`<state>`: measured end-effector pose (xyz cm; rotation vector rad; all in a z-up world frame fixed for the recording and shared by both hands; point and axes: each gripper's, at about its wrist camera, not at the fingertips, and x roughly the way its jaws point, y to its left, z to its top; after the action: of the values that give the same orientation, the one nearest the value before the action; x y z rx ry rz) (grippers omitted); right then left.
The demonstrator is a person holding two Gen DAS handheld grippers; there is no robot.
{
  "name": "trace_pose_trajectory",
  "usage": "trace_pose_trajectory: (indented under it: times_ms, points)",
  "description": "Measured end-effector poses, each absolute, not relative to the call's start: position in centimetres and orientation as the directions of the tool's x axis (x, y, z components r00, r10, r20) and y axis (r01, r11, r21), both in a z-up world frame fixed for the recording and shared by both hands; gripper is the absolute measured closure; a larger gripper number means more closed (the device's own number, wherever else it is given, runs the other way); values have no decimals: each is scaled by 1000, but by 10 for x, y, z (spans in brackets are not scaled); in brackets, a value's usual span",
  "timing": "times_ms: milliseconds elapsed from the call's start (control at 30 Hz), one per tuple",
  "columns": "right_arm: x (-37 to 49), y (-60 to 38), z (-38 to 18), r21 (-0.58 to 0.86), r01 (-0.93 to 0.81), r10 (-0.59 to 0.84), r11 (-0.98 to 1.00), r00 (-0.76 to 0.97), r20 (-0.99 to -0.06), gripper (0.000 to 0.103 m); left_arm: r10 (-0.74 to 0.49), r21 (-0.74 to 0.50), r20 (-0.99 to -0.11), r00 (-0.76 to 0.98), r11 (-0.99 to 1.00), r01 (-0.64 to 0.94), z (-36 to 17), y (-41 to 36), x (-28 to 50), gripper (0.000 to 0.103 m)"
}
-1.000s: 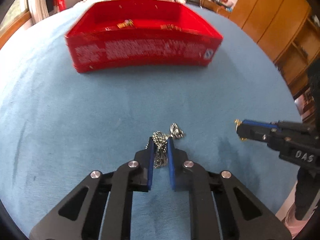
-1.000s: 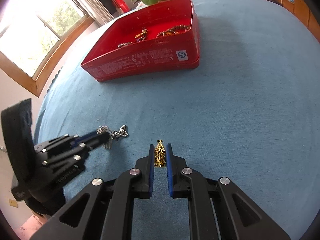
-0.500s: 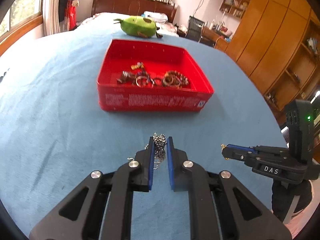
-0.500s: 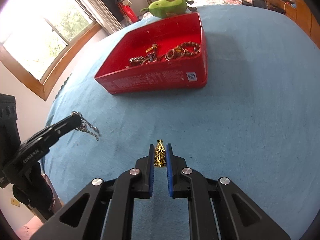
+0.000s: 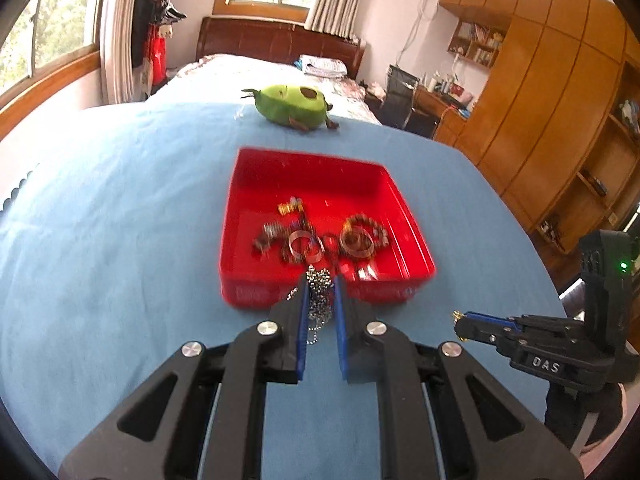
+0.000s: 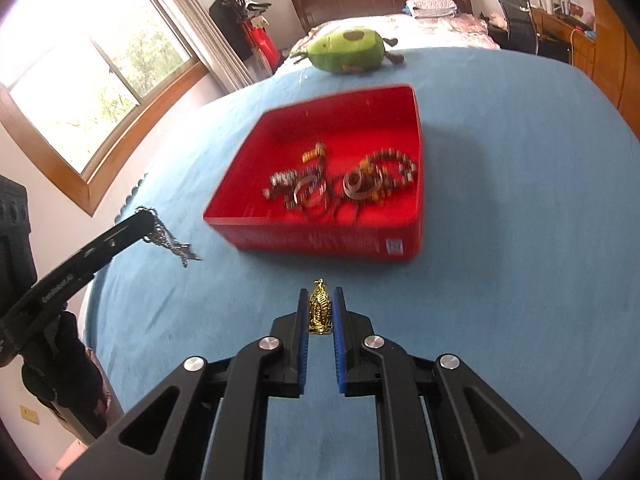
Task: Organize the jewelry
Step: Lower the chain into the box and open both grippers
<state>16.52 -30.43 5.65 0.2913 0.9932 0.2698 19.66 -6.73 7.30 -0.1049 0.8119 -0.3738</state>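
One silver ball chain is pinched between the blue pads of the left gripper, whose jaws stand nearly closed on it; loose loops hang below the tips, clear of the blue cloth. One gold pendant sits upright between the pads of the right gripper, likewise nearly closed and gripping it. Both pieces are held in the air in front of the near wall of one red tray, which rests on the cloth. The tray contains a cluster of jewellery: at least two metal rings, one beaded bracelet and several smaller pieces (motion blur prevents an exact count). Beyond the tray lies one green avocado plush toy.
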Motion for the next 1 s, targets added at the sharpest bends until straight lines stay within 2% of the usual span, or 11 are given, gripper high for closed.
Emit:
trace_pose_trajectory:
  times_ms: [233,500,1000]
  points:
    - [217,-300,70,325,-77,311,943,555,-771,93,-348,-231,-680,645,937,262,77,-81,248,93]
    - [281,-302,49,315,-56,290,948,564,-773,93,-345,-211,-692,634,937,279,62,-101,298,93]
    - [315,-298,15,296,-46,273,954,540,-796,93,-273,-149,-750,602,957,248,26,-108,335,92]
